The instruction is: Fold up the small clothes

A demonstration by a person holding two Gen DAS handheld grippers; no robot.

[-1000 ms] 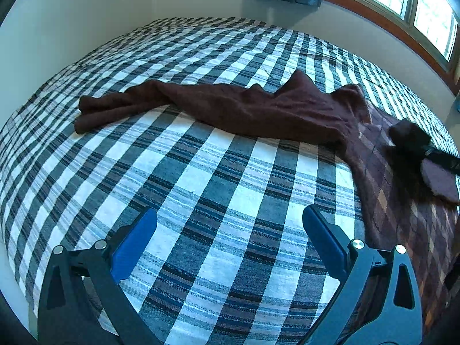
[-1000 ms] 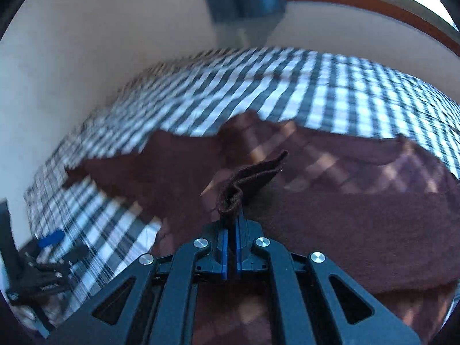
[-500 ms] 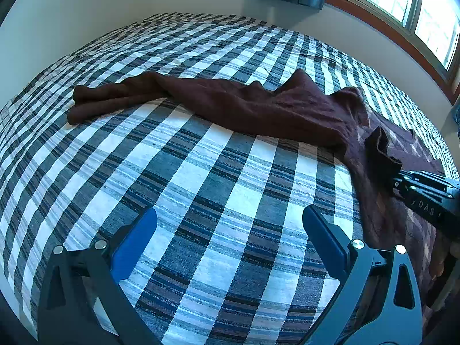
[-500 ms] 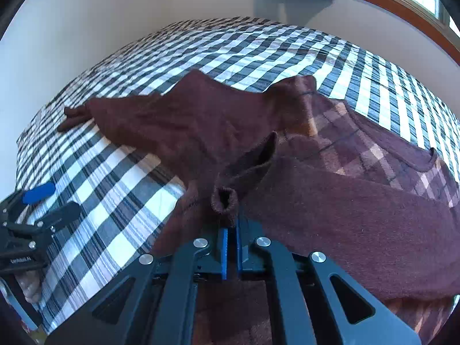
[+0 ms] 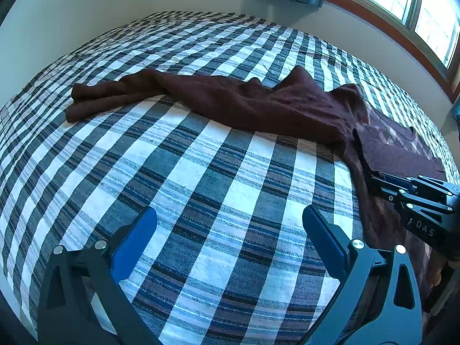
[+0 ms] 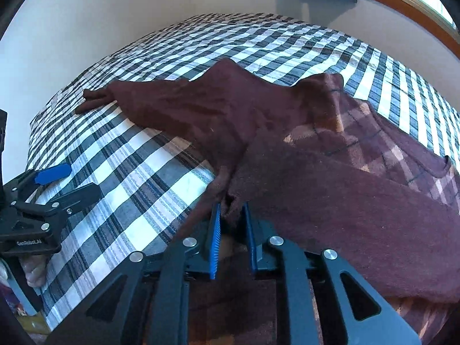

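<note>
Clearly a matter of direction: brown sweater (image 5: 258, 106) spread across the checked bedspread (image 5: 201, 187), body bunched at the right, one long sleeve (image 5: 115, 95) stretched far off to the left, long axis running left to right. Right gripper (image 6: 231, 221) down at the sweater's near edge, jaws just opening, now a narrow gap apart, a fold of cloth (image 6: 233, 210) loose between them, apparently no longer pinched. Left gripper (image 5: 230, 235) hovering wide over bare bedspread, holding nothing, well short of the garment. Sleeve end far up and to the left of that gripper, so probably the left hand's reach, the right being nearer the body.
</note>
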